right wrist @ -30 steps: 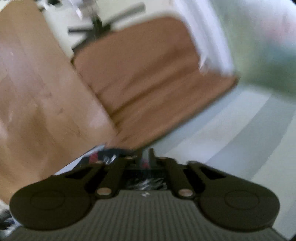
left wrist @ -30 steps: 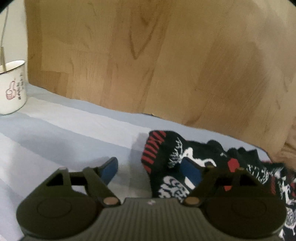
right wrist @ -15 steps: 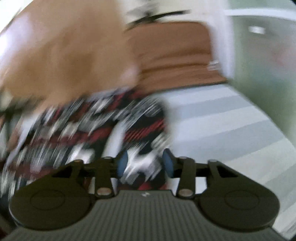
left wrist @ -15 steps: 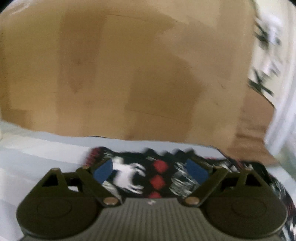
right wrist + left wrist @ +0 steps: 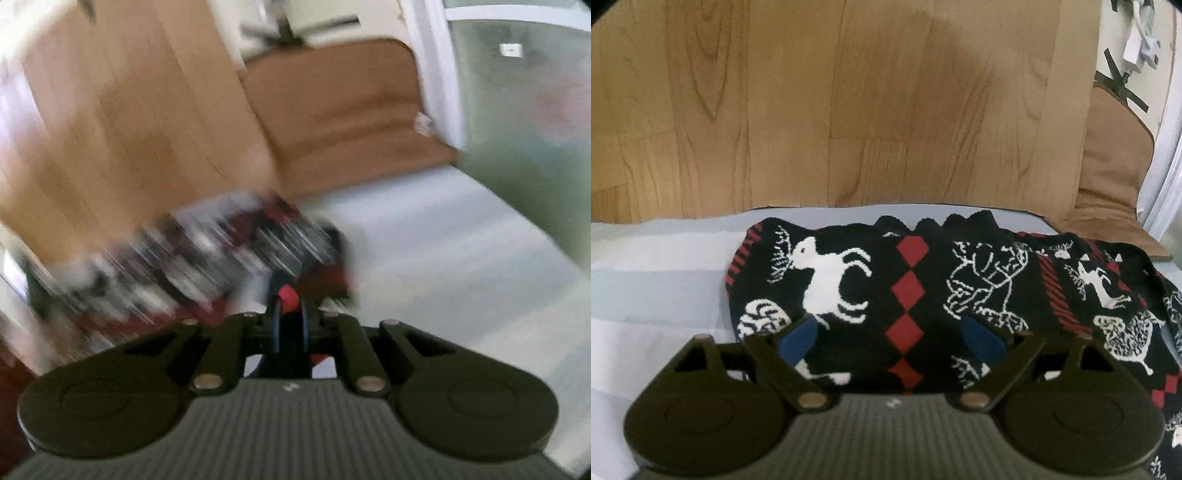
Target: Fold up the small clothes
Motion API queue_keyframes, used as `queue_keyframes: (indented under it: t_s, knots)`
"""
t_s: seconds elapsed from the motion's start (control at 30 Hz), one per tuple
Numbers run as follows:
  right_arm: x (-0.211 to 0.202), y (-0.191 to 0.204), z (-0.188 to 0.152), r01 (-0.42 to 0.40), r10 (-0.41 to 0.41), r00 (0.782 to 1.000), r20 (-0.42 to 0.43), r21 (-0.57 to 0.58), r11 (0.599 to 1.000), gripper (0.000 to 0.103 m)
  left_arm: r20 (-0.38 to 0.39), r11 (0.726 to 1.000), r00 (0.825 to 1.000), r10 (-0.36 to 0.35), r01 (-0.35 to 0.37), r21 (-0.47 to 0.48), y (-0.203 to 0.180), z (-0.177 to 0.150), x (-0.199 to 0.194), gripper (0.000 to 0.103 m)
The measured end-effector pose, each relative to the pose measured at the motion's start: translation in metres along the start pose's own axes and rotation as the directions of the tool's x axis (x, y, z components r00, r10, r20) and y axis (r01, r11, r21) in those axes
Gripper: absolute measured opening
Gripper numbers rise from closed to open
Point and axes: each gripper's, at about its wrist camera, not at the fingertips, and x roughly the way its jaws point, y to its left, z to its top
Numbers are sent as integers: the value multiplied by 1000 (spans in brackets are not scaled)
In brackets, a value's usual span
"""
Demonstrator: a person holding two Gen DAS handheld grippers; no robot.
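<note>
A: Where is the garment to be found?

B: A black knitted sweater (image 5: pixel 908 291) with white deer and red diamonds is spread on the striped sheet (image 5: pixel 653 288), just in front of the wooden board (image 5: pixel 849 103). One end of it is bunched towards the brown cushion (image 5: pixel 1108 155).

A: And how are the claws set?

B: The left gripper (image 5: pixel 892 338) is held wide apart, its blue pads (image 5: pixel 798 339) hanging over the near edge of the sweater, with nothing clamped. The right gripper (image 5: pixel 290 325) is drawn narrow, and a red-and-black fold of the sweater (image 5: pixel 288 295) appears to be pinched between its fingers; that view is badly blurred.

A: How is the knit expected to behave?

B: It is judged soft, light and limp, likely to sag and stretch when lifted from a single point. A hem or corner is best taken, with a full layer caught between the pads, and the opposite edge should be pinned or carried level.
</note>
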Motion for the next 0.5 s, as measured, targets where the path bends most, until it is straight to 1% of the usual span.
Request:
queue_keyframes:
  t_s: [0.03,0.1,0.13,0.2,0.27,0.33,0.43,0.5]
  knots:
    - [-2,7,18,-62,61,998,19,31,998,14,3,1000,1000,-5,5,-12,3,2,-2,89]
    - [-3,29,50,-177,174,983,57,53,983,14,23,998,1000,-18,19,-56,11,7,-8,89]
    - [0,46,65,-230,226,972,70,46,972,14,36,997,999,-22,25,-78,15,10,-12,90]
    - [14,80,85,-298,296,953,66,11,955,14,71,990,997,-24,34,-135,30,17,-20,92]
    - [38,112,97,-338,338,940,33,-6,941,14,102,981,995,-20,39,-190,48,22,-27,93]
    - [73,145,102,-373,372,928,-25,-23,928,14,123,967,992,-13,44,-250,67,26,-33,94]
    - [135,186,100,-402,396,910,-122,-33,915,14,141,939,990,-15,62,-338,97,28,-38,94]
    - [173,206,91,-417,408,894,-185,-14,909,14,146,923,989,0,56,-380,113,28,-38,94]
